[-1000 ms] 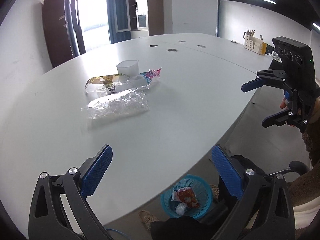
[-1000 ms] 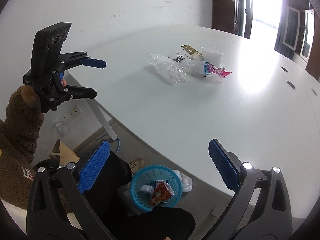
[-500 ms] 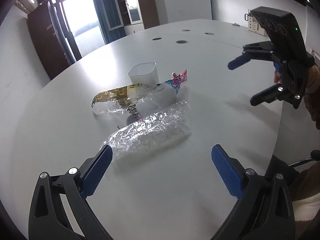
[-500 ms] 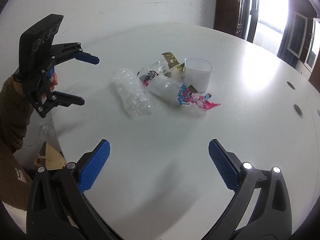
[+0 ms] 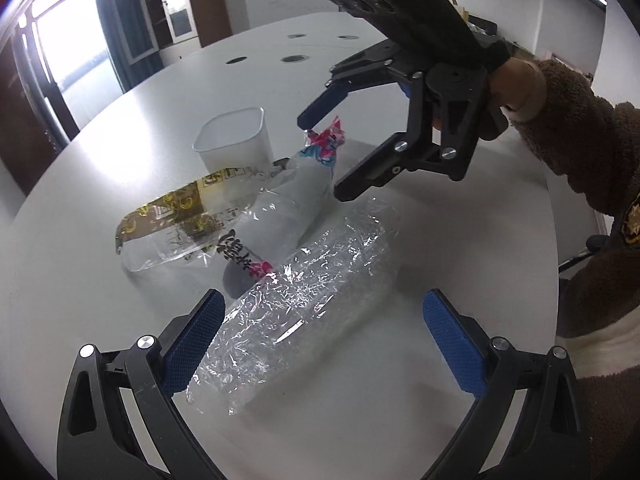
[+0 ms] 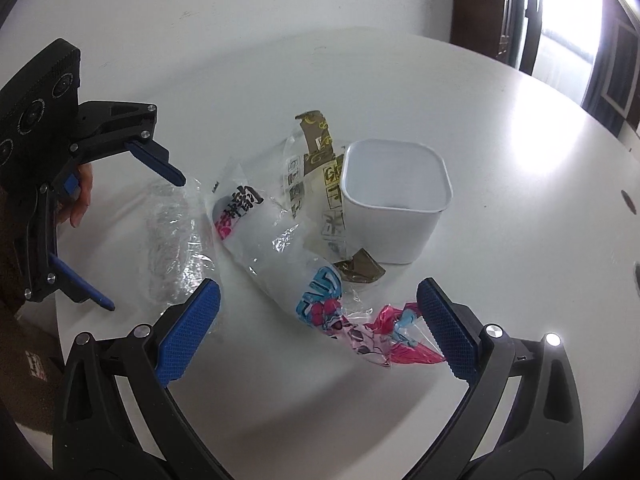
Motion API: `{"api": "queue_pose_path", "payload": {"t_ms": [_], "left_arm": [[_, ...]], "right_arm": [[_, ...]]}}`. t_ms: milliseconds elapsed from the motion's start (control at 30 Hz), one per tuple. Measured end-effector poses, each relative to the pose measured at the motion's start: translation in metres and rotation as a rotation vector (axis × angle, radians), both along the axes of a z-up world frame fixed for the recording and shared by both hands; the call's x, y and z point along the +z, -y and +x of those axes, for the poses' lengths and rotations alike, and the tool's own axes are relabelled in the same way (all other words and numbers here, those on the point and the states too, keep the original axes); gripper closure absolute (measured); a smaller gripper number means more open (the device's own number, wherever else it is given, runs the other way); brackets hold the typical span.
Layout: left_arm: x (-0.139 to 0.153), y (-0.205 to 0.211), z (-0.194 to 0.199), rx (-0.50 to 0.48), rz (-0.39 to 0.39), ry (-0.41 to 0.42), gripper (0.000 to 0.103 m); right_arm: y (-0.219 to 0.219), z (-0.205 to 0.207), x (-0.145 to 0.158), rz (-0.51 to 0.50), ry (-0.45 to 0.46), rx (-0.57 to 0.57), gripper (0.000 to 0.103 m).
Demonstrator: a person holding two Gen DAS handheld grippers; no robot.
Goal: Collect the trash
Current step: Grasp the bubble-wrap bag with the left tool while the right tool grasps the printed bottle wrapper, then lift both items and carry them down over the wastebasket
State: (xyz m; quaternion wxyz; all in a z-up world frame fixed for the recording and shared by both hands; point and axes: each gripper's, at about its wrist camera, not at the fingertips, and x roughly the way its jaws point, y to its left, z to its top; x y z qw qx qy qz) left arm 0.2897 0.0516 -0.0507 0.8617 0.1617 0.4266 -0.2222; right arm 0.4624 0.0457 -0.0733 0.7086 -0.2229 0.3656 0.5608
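On the white desk [image 5: 440,240] the trash lies in one heap. Only the left wrist view shows the whole crinkled clear wrap [image 5: 304,300], which lies between the wide-apart fingers of the left gripper [image 5: 320,340], apparently untouched. The right gripper [image 6: 316,320], equally spread, straddles the pink-printed wrapper [image 6: 320,300] beside the white tub [image 6: 394,208], holding nothing.

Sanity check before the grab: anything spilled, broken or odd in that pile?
No spill or breakage shows. The wrappers lie in a loose overlapping heap: the crinkled clear plastic bag nearest, the pink-printed wrapper across the gold-printed wrapper, both against the upright, apparently empty white plastic tub.
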Motion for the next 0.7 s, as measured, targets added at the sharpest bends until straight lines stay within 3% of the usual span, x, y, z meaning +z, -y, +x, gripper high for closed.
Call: {"api": "queue_pose_path", "payload": {"t_ms": [67,100,167,233,267,300,333,367,567,700], "left_arm": [[-0.009,-0.003,0.009,0.024,0.015,-0.029,0.006],[-0.013,-0.003,0.012,0.027,0.008,-0.051,0.006],[-0.019,-0.003,0.015,0.015,-0.014,-0.079,0.006],[-0.026,0.003,0.015,-0.001,0.006,-0.103,0.01],[-0.03,0.006,0.015,-0.004,0.036,-0.107,0.015],[-0.031,0.007,0.017,-0.008,0.019,-0.117,0.029],[-0.028,0.006,0.016,-0.004,-0.016,-0.121,0.055],[-0.026,0.007,0.014,0.007,-0.014,-0.115,0.063],[-0.023,0.006,-0.007,0.107,-0.037,-0.118,0.07],[-0.011,0.001,-0.032,0.175,-0.11,-0.086,0.071]], "right_arm": [[-0.006,0.006,-0.009,-0.018,-0.055,0.008,0.023],[-0.008,0.006,-0.013,-0.03,-0.073,0.016,0.045],[-0.006,0.002,-0.015,-0.046,-0.057,0.016,0.048],[-0.004,-0.003,-0.015,-0.046,-0.063,0.03,0.064],[-0.001,-0.004,-0.014,-0.048,-0.064,0.023,0.065],[0.002,-0.006,-0.013,-0.053,-0.057,0.014,0.066],[0.006,-0.009,-0.011,-0.049,-0.051,0.014,0.067],[0.011,-0.012,-0.008,-0.039,-0.052,0.014,0.069],[0.045,-0.025,0.005,-0.002,-0.066,-0.016,0.075],[0.069,-0.039,0.013,0.034,-0.079,-0.035,0.078]]}}
